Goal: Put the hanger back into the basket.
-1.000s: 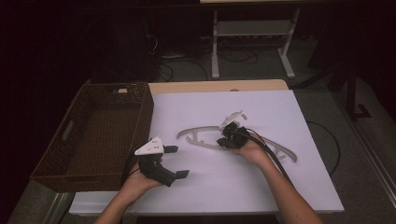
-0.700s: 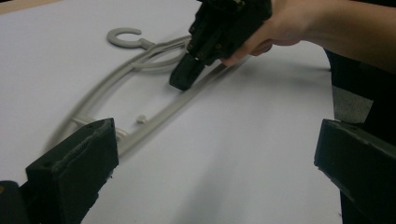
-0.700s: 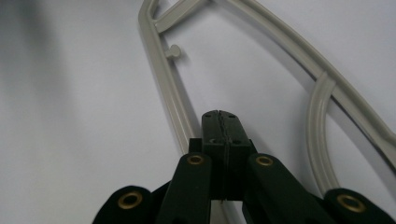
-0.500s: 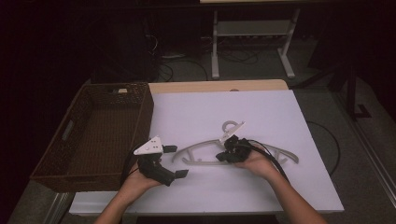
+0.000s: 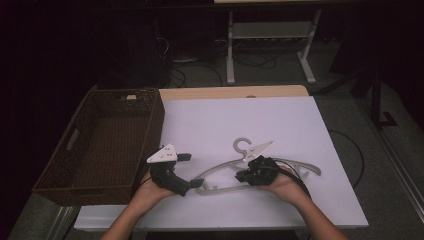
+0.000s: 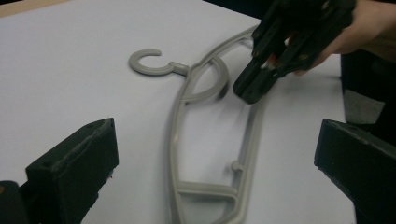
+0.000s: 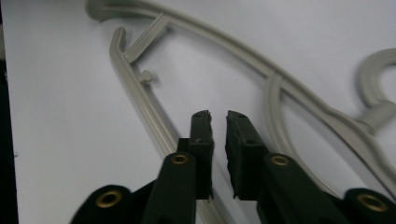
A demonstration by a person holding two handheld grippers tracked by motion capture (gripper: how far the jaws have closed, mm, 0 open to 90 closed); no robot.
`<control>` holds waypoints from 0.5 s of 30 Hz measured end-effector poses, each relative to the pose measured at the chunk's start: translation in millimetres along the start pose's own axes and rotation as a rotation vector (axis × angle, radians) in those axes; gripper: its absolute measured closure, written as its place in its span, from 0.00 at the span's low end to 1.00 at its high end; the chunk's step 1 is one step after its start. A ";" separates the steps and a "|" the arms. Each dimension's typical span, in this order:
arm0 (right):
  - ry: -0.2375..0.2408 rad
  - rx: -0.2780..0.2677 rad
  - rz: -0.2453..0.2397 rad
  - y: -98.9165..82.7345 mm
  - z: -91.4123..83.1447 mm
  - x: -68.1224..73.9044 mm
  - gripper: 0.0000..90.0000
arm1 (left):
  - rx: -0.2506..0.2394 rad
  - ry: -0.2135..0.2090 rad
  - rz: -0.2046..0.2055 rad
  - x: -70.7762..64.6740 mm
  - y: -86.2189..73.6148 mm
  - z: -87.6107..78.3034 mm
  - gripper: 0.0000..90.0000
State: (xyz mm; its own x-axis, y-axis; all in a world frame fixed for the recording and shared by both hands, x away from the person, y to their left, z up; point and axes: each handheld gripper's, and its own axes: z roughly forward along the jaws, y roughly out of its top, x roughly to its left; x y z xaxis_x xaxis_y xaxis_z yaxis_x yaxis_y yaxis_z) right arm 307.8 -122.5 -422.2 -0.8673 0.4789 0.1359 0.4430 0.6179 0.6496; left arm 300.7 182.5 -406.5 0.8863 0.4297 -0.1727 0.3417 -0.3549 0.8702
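We are dragging a grey plastic coat hanger [image 5: 260, 170] across the white board [image 5: 300, 125] toward its near edge, and compared with a second ago it is now lying closer to us and further toward the board's left side, its left tip just beside the left gripper [image 5: 192, 185]. The right gripper [image 5: 242, 176] has just been opening its jaws a little: in the right gripper view they are standing a narrow slit apart with nothing between them, the hanger's lower bar [image 7: 140, 100] running under and beside the left jaw rather than being pinched. We are judging that the drag is over and the hanger is being let go, ready for the left gripper to take its end and carry it toward the wicker basket [image 5: 75, 145] at the board's left edge.

The left gripper is waiting with its jaws wide apart, empty, facing along the hanger. Its own view is showing the hook [image 6: 149, 63] and the small peg on the lower bar, and the right gripper [image 6: 252, 91] resting its tips at the bar. The high view is giving us the basket.
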 end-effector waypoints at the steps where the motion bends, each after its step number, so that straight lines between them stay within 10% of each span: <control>1: -0.020 -0.035 0.009 -4.6 -8.7 -0.7 0.78 | 0.001 0.001 0.001 1.7 1.5 3.3 0.00; 15: -0.128 -0.145 0.089 -40.4 -49.3 -3.7 0.54 | 0.087 -0.007 0.062 20.2 19.0 61.4 0.07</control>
State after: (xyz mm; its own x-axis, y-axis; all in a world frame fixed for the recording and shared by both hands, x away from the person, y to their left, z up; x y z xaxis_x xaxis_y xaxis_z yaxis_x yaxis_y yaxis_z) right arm 281.9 -180.0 -412.0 -0.7861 0.6087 0.1072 0.4712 0.4779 0.7413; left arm 344.2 133.4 -421.8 0.9087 0.3991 -0.1227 0.3113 -0.4518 0.8360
